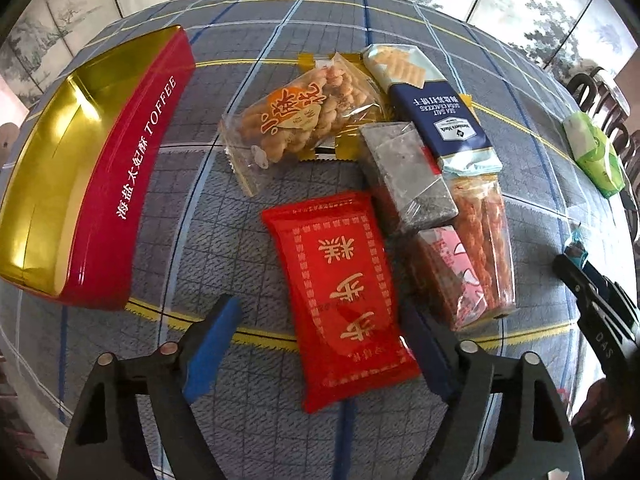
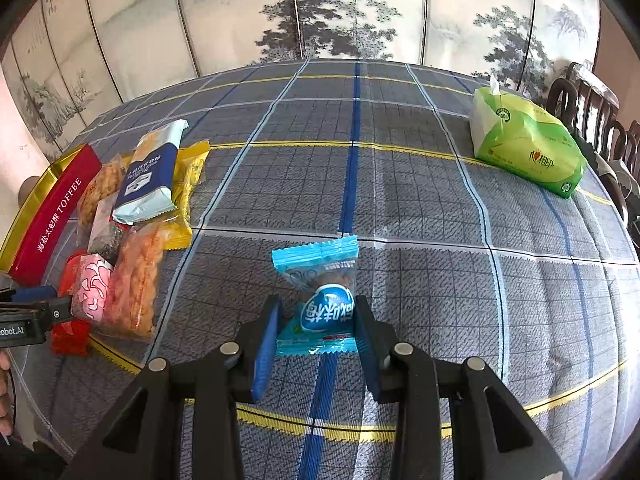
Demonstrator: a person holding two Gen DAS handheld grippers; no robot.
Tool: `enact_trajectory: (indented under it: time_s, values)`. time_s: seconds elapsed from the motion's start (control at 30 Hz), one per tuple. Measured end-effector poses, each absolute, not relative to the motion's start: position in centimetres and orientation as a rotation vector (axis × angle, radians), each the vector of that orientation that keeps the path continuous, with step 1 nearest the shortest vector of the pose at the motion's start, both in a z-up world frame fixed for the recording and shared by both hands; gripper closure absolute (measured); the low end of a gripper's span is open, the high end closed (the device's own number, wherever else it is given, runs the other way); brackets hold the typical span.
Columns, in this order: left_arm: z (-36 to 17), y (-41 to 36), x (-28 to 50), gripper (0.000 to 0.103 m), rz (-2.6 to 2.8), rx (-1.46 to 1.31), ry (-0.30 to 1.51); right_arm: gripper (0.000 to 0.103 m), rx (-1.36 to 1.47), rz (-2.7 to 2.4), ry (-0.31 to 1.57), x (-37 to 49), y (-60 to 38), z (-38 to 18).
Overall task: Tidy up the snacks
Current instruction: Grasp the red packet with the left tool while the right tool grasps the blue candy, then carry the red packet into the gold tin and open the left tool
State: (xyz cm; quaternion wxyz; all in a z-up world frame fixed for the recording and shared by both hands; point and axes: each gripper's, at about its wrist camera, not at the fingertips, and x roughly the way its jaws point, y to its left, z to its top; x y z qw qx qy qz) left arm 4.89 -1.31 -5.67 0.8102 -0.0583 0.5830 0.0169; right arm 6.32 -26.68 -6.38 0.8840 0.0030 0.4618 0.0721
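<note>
Standing open at the surface's (image 1: 280, 8) left edge, the tin (image 1: 100, 184) awaits snacks. Beside it, the left gripper (image 1: 320, 344) straddles the red packet (image 1: 340, 300), jaws spread, apparently for pickup. The right gripper (image 2: 316, 336) pinches a blue packet (image 2: 320, 300).

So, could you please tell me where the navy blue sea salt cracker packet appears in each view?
Left wrist view: navy blue sea salt cracker packet, upper centre-right, topping the snack pile.
Right wrist view: the same packet, far left, middle height, upright on the pile.
Shared landmark: the red and gold toffee tin, left of the pile in both views.
</note>
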Motion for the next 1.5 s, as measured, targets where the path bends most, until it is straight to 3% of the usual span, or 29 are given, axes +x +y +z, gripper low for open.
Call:
enact_trajectory:
  time_s: [0.13, 0.53, 0.6, 0.67, 0.77, 1.5]
  values:
    - [-5.4, -0.3, 4.5, 0.035, 0.031, -0.118, 1.254, 0.067, 0.008, 0.149, 0.963, 6.3, -26.7, -6.4]
    - [-5.7, -0.1, 4.6, 0.029, 0.017, -0.024, 1.235, 0.067, 0.012, 0.145, 0.969, 6.4, -26.7, -6.3]
    - [-5.6, -0.1, 4.5, 0.035, 0.011, -0.02, 1.228, 0.067, 0.008, 0.144, 0.971, 6.4, -26.6, -6.3]
    - [-5.4, -0.3, 4.6, 0.055, 0.009, -0.014, 1.218, 0.067, 0.007, 0.143, 0.972, 6.4, -26.6, -6.4]
    - [-5.1, -0.1, 4.8, 0.06, 0.009, -0.023, 1.219, 0.067, 0.003, 0.141, 0.974, 6.4, -26.5, -6.4]
    - [-1.6, 1.2, 1.4, 0.062, -0.099, -0.005, 1.173, 0.067, -0.037, 0.096, 0.997, 6.6, -25.7, -6.3]
